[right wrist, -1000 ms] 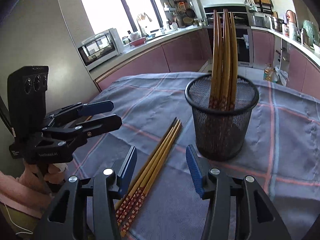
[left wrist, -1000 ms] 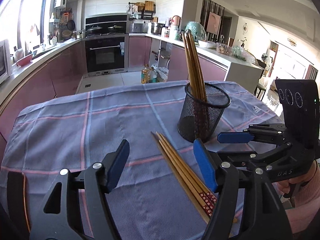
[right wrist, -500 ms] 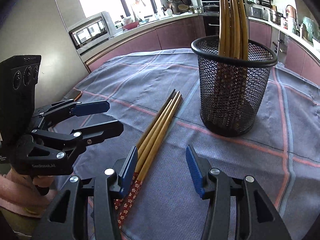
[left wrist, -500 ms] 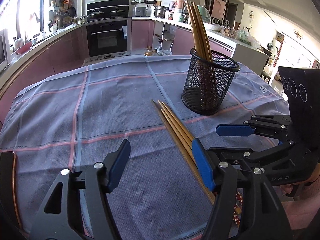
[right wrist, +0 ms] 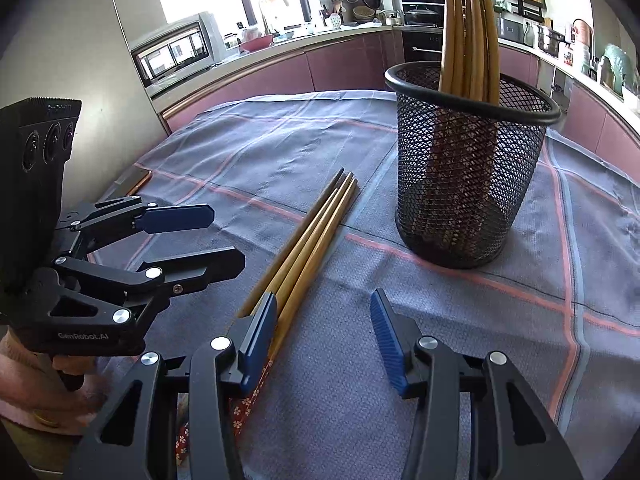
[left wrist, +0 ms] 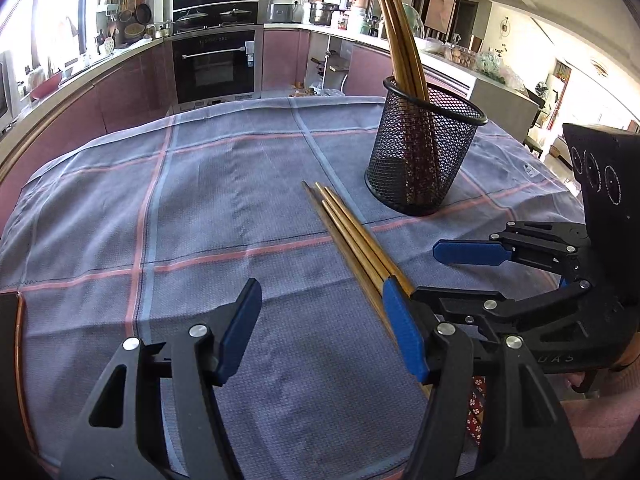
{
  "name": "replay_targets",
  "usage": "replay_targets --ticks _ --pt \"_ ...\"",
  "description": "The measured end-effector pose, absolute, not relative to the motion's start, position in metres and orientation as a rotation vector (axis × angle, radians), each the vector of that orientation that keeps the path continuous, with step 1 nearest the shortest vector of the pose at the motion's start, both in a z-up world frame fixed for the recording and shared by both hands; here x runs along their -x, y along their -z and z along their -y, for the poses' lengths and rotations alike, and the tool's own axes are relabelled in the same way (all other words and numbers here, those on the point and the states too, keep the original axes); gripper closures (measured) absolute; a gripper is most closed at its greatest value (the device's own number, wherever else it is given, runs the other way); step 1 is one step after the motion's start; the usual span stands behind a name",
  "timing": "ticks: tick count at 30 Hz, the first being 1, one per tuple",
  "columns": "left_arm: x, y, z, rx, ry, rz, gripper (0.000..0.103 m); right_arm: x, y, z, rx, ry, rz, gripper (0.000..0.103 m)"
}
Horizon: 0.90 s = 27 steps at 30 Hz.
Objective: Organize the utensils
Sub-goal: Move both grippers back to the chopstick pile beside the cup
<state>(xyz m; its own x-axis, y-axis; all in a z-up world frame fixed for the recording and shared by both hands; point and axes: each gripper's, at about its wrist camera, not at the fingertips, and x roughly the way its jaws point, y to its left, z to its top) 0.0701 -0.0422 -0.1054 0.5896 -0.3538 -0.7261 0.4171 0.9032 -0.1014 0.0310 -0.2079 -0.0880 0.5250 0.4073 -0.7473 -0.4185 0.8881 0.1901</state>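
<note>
"GenRobot.AI" in pale letters on the left gripper (right wrist: 200, 236) body, partial "UAS" on the right gripper (left wrist: 452, 268)

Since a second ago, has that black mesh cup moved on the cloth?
No. The mesh cup sits on the same spot of the tablecloth, just beyond the same pink stripe, with the loose chopsticks beside it; only the camera shifted.

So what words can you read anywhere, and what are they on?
"GenRobot.AI": side of the left gripper, seen from the right wrist.
"UAS" (start hidden): side of the right gripper, seen from the left wrist.
Small tag on the tablecloth: too small to read.
Oven label: too blurred.
</note>
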Motion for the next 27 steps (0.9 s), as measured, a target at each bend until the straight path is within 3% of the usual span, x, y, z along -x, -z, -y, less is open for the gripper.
replay_targets --ticks 12,27 --pt "-0.072 0.111 0.048 -0.090 0.459 -0.843 0.041 -0.033 0.086 0.211 0.021 -0.466 -0.901 0.068" --pt "-0.076 0.121 0.059 -0.128 0.460 -0.875 0.048 -0.035 0.086 0.215 0.008 -0.468 -0.905 0.070"
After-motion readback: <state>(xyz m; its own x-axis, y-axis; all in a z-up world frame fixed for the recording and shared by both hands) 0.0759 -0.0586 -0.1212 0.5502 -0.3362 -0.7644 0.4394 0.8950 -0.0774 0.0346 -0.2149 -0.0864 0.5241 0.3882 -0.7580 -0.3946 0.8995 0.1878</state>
